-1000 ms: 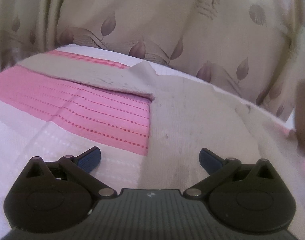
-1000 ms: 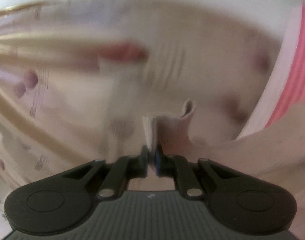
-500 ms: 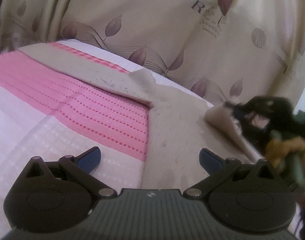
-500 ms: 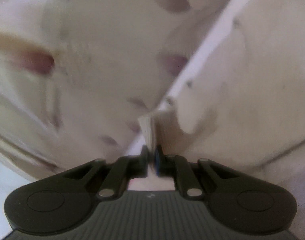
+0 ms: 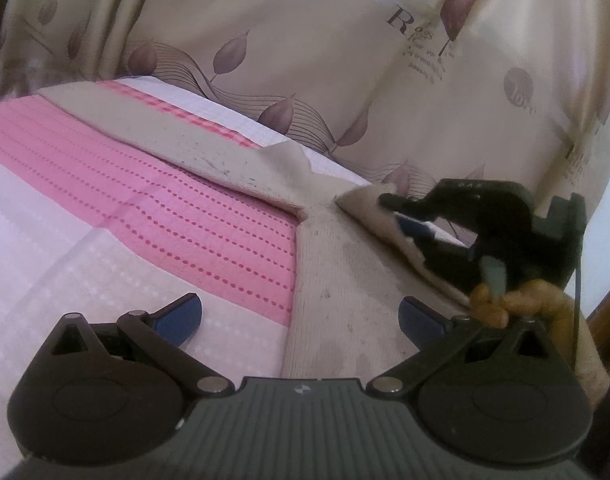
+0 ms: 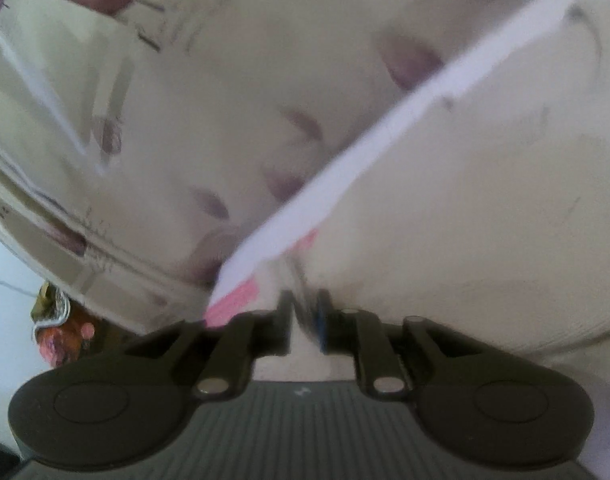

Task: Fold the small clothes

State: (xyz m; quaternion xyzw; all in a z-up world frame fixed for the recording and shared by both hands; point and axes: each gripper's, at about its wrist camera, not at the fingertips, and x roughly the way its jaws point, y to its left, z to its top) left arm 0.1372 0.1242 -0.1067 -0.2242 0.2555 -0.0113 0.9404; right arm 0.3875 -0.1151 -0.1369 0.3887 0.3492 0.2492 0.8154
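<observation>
A beige knit garment (image 5: 337,280) lies spread on the pink-and-white bed cover (image 5: 145,216), one long part running to the far left. My left gripper (image 5: 299,314) is open and empty, low over the garment's near edge. My right gripper (image 5: 401,216) comes in from the right and pinches a folded-over flap of the garment. In the right wrist view my right gripper (image 6: 305,316) shows its jaws slightly apart with blurred cloth (image 6: 485,208) between and beyond them.
A beige curtain (image 5: 305,60) with leaf print hangs close behind the bed's far edge. The bed cover's far edge (image 6: 385,148) crosses the right wrist view. Some coloured clutter (image 6: 53,320) sits low on the left there.
My right gripper has carried the garment's flap leftward over the garment and lowered it. Its jaws have parted slightly. My left gripper has stayed open in place.
</observation>
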